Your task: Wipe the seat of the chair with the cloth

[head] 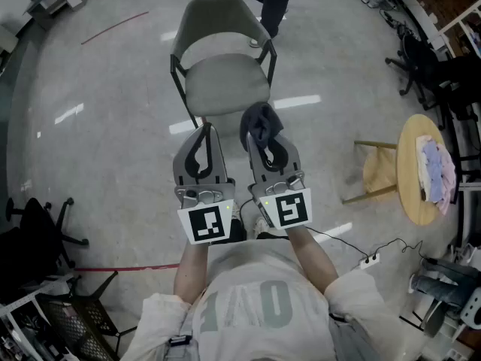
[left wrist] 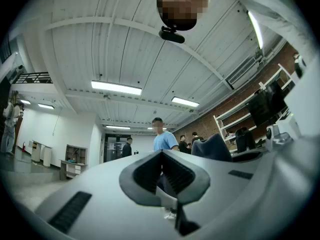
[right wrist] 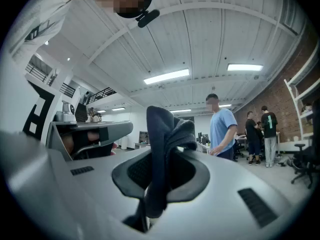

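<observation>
The grey chair point(head: 222, 86) with black legs stands on the floor just ahead of me, its seat bare. A dark blue cloth point(head: 261, 122) sticks up out of my right gripper point(head: 260, 135), which is shut on it in front of the seat's near edge. In the right gripper view the cloth point(right wrist: 166, 134) stands folded between the pads of the right gripper point(right wrist: 159, 170). My left gripper point(head: 201, 132) is beside it, shut with nothing in it. Its jaws meet in the left gripper view point(left wrist: 161, 156), where the cloth point(left wrist: 212, 147) shows to the right. Both grippers tilt upward.
A person point(head: 272, 0) stands just behind the chair. At the right are a round wooden table point(head: 415, 194) carrying folded cloths point(head: 436, 168) and a wooden stool point(head: 376, 173). A black office chair point(head: 37, 232) is at the left. A power strip point(head: 370, 260) lies on the floor.
</observation>
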